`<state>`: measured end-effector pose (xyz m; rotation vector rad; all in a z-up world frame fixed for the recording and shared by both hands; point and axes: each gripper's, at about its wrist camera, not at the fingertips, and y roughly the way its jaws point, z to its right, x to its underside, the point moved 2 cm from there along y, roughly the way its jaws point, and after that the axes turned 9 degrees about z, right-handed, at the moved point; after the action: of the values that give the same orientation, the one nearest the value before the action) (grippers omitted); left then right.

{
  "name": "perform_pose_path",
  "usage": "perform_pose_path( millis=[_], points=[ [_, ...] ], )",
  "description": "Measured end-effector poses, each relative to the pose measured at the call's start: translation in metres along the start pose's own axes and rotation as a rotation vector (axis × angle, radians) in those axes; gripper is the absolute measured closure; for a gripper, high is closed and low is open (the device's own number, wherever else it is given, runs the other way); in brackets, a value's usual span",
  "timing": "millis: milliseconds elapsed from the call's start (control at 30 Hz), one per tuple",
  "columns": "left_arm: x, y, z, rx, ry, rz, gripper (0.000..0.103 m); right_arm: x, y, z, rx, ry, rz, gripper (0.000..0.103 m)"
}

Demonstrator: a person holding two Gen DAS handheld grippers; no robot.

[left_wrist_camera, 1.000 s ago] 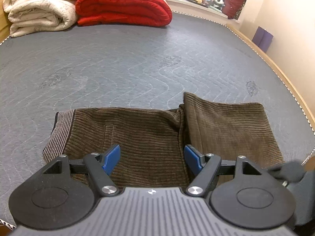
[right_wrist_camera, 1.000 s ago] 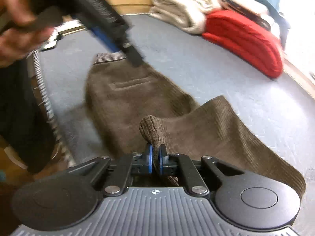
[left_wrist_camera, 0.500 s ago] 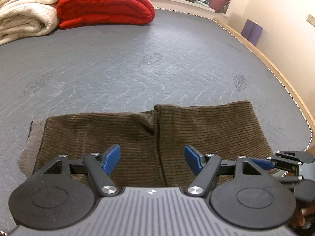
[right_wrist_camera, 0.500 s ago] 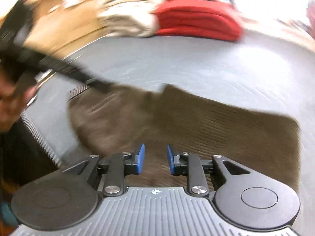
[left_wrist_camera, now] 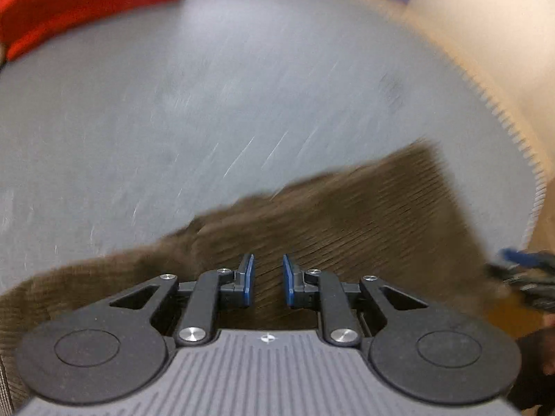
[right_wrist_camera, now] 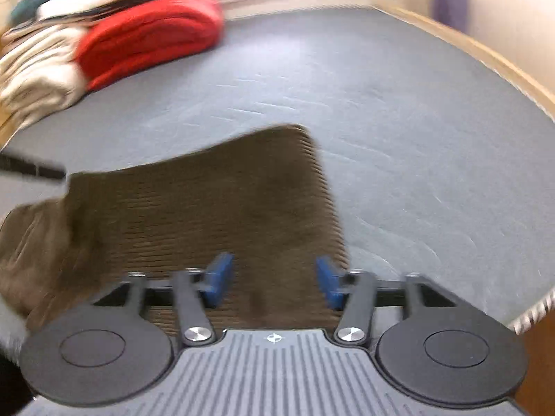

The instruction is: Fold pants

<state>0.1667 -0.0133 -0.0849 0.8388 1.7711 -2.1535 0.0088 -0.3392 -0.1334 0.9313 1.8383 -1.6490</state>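
Note:
The brown corduroy pants lie folded on the grey mattress. My left gripper hovers low over their near edge. Its jaws are closing to a narrow gap, where I see cloth below but none pinched. In the right wrist view the pants stretch to the left. My right gripper is over their right end; its jaws are opening wide and nothing is held between them. The right gripper shows blurred at the left view's right edge. Both views are motion-blurred.
A red quilt and a cream blanket are piled at the far left of the mattress. A wooden bed edge runs along the right. A purple item stands by the wall.
My right gripper let go of the pant fold it pinched and opened wide, rolling level. My left gripper moved right and lower over the pants, and its jaws narrowed.

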Motion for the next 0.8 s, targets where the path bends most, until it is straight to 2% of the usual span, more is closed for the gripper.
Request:
perform_pose_path(
  millis=[33,100,167,300,333,400,433,467,500,533,567,633,667,800],
  points=[
    [0.000,0.015,-0.007,-0.033,-0.006,-0.035,0.088,0.003,0.003,0.008,0.027,0.021,-0.016,0.037],
    [-0.006,0.030,-0.018,-0.039,-0.057,-0.040,0.090,0.013,0.011,0.020,0.050,0.074,-0.044,0.037],
    [-0.012,0.034,-0.023,-0.047,-0.095,-0.006,0.090,0.018,0.020,0.030,0.032,0.132,-0.087,0.035],
    [-0.013,0.036,-0.016,-0.077,-0.062,0.004,0.089,0.029,0.034,0.036,-0.027,0.218,-0.135,0.036],
    [-0.013,0.035,-0.014,-0.069,-0.056,0.003,0.086,0.030,0.035,0.037,-0.038,0.227,-0.143,0.038],
    [-0.014,0.029,-0.011,-0.050,-0.060,0.007,0.068,0.027,0.035,0.031,-0.033,0.214,-0.143,0.041],
    [-0.015,0.024,-0.011,-0.052,-0.064,0.023,0.063,0.026,0.037,0.029,-0.029,0.198,-0.141,0.045],
    [-0.014,0.015,-0.010,-0.055,-0.067,0.047,0.050,0.025,0.035,0.026,-0.025,0.181,-0.135,0.051],
    [-0.014,0.005,-0.010,-0.050,-0.072,0.073,0.044,0.020,0.031,0.025,-0.021,0.170,-0.124,0.055],
    [-0.014,-0.005,-0.008,-0.030,-0.083,0.097,0.043,0.018,0.019,0.023,-0.020,0.164,-0.107,0.064],
    [-0.014,-0.014,-0.006,0.001,-0.101,0.114,0.041,0.013,0.012,0.018,-0.022,0.149,-0.079,0.069],
    [-0.016,-0.032,0.000,0.105,-0.155,0.154,0.030,0.003,-0.011,-0.006,-0.023,0.042,0.020,0.072],
    [-0.017,-0.039,0.003,0.170,-0.184,0.170,0.022,-0.001,-0.024,-0.024,-0.024,-0.042,0.079,0.074],
    [-0.024,-0.067,0.013,0.456,-0.274,0.224,0.016,-0.005,-0.072,-0.109,-0.057,-0.375,0.255,0.074]
  ],
)
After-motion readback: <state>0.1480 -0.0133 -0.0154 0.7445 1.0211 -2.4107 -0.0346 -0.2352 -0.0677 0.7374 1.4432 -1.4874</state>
